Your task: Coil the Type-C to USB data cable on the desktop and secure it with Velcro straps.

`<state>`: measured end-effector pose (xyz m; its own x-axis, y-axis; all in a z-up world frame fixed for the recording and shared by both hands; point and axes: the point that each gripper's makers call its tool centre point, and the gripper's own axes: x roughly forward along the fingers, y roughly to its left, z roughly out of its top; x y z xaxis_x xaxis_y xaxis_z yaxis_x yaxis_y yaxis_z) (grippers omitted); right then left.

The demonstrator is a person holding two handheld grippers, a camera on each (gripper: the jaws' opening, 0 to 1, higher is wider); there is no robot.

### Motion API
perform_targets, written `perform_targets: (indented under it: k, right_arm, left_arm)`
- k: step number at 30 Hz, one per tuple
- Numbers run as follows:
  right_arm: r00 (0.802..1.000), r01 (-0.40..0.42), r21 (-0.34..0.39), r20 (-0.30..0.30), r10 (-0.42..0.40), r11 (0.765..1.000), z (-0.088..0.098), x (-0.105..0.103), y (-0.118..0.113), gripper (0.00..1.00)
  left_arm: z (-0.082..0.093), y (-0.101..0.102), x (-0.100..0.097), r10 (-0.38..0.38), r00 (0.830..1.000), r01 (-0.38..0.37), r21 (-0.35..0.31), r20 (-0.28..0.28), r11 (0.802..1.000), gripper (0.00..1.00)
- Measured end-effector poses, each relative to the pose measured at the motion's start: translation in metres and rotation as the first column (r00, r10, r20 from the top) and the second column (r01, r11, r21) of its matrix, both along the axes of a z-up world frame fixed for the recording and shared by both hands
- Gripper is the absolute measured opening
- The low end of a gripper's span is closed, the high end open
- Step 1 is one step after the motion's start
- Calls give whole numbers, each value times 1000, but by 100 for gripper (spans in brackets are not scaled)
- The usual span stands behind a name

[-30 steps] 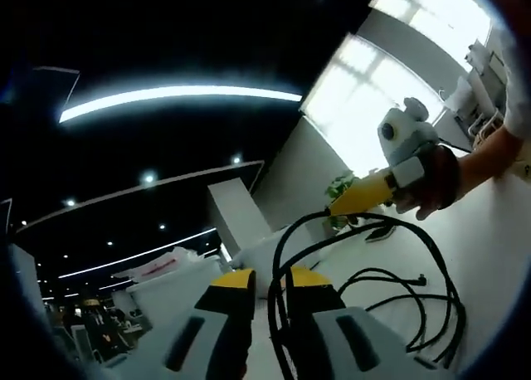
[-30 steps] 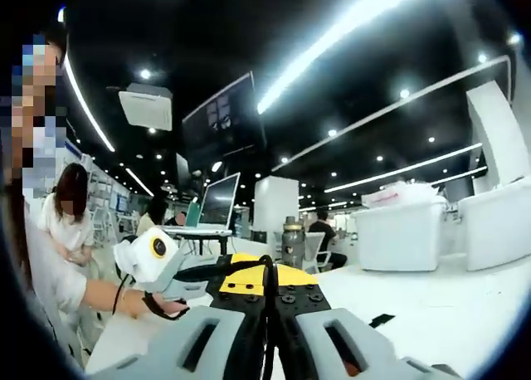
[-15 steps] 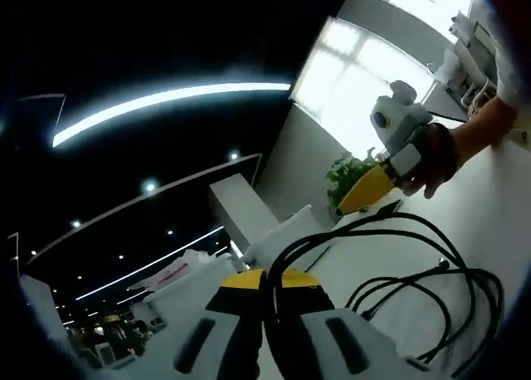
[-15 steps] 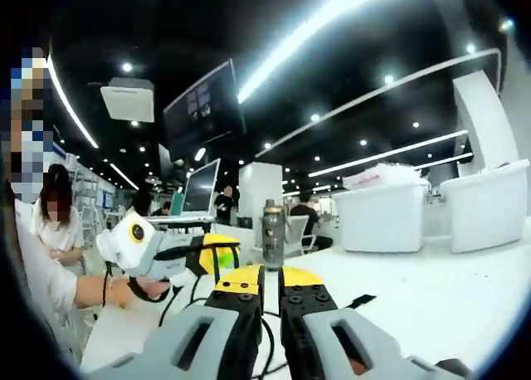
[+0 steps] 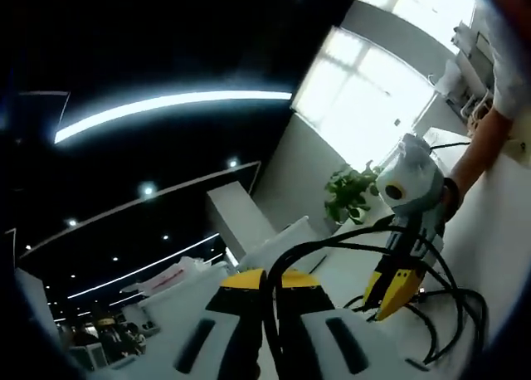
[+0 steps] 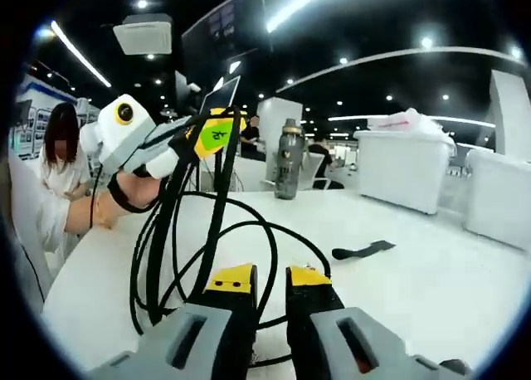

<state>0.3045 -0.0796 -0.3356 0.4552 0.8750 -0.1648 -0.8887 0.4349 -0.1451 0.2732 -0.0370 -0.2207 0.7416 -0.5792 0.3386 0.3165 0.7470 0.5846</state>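
On the white table (image 6: 465, 289) the black cable (image 6: 178, 231) hangs in several loose loops, gathered and lifted off the surface by the left gripper (image 6: 217, 131), whose jaws are closed on the bunched strands at the top. From the left gripper view, that same cable (image 5: 332, 251) runs between its own jaws. The right gripper (image 6: 270, 278) hovers low, just in front of the coil, jaws slightly apart and holding nothing; it shows as well in the left gripper view (image 5: 392, 293), pointing down among the loops. A dark Velcro strap (image 6: 363, 250) lies flat, apart from the coil. Coiling looks nearly finished; I judge the next move is picking up the strap to wrap the bundle
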Motion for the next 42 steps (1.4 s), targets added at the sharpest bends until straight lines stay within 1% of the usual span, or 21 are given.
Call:
perform_targets:
  k: [3,4,5,6,10,13,17,20,22,24,25,27,28,29,32,34,35,37,39,41,42]
  right_arm:
    - [992,56,-32,112,-52,998,13,9,-6,2]
    - [990,71,7,125,-71,997,23,11,-7,2]
    - [990,82,63,110,-88,995,36,12,-11,2]
    - [988,95,91,116,-105,991,45,14,-14,2]
    - [959,131,145,231,-163,981,72,12,-27,2]
    - [945,138,161,275,-179,977,82,7,-30,2]
    - [931,159,177,300,-207,971,89,8,-31,2]
    - [928,160,169,310,-207,972,89,8,-30,2]
    - [936,121,175,309,-171,977,90,1,-26,2]
    - [931,117,173,324,-169,978,92,-2,-25,2]
    - [933,67,168,340,-122,983,94,-9,-19,2]
    - [940,43,167,328,-97,985,94,-15,-17,2]
    - [945,8,158,321,-59,987,92,-20,-13,2]
    - [945,11,160,322,-63,987,93,-21,-14,2]
    - [951,-12,156,307,-37,988,89,-24,-11,2]
    - [954,-10,159,298,-38,987,89,-23,-12,3]
    - [956,-15,166,292,-35,986,90,-22,-13,3]
    - [966,-8,208,253,-46,978,93,-19,-18,6]
    - [977,39,242,195,-88,970,92,-7,-29,12]
    - [987,99,230,102,-125,968,76,9,-42,14]
    - [987,127,198,77,-144,972,64,17,-47,14]
  left_arm:
    - [-2,-1,0,-8,1000,8,1,-11,1000,6]
    - [-3,-2,1,-7,1000,8,5,-17,1000,6]
    - [-5,-3,1,-12,1000,13,4,-28,1000,6]
    - [-6,-4,2,-15,999,15,5,-34,1000,6]
    - [-10,-8,1,-26,999,27,10,-48,1000,6]
    - [-9,-11,-1,-41,998,42,6,-43,999,7]
    - [-11,-14,-2,-68,996,68,-14,-57,998,7]
    - [-12,-15,0,-68,996,67,-12,-59,998,7]
    - [-14,-15,1,-65,995,64,-14,-71,998,7]
    - [-17,-16,3,-74,993,72,-24,-90,997,8]
    - [-18,-16,3,-73,993,71,-24,-94,997,9]
    - [-19,-15,6,-51,994,50,-13,-94,999,9]
    - [-19,-14,7,-42,995,41,-11,-93,999,10]
    - [-19,-12,7,-38,995,37,-10,-93,999,11]
    - [-25,-15,6,-63,990,64,0,-129,998,6]
    - [-22,-14,8,-19,996,24,62,-85,998,5]
    - [-21,-10,10,8,997,-2,75,-75,997,5]
    - [-22,-7,13,29,997,-24,75,-73,997,5]
    - [-18,1,16,55,996,-51,61,-69,997,5]
    - [-15,7,17,71,995,-68,49,-63,996,5]
    - [-13,10,17,75,995,-73,43,-62,996,5]
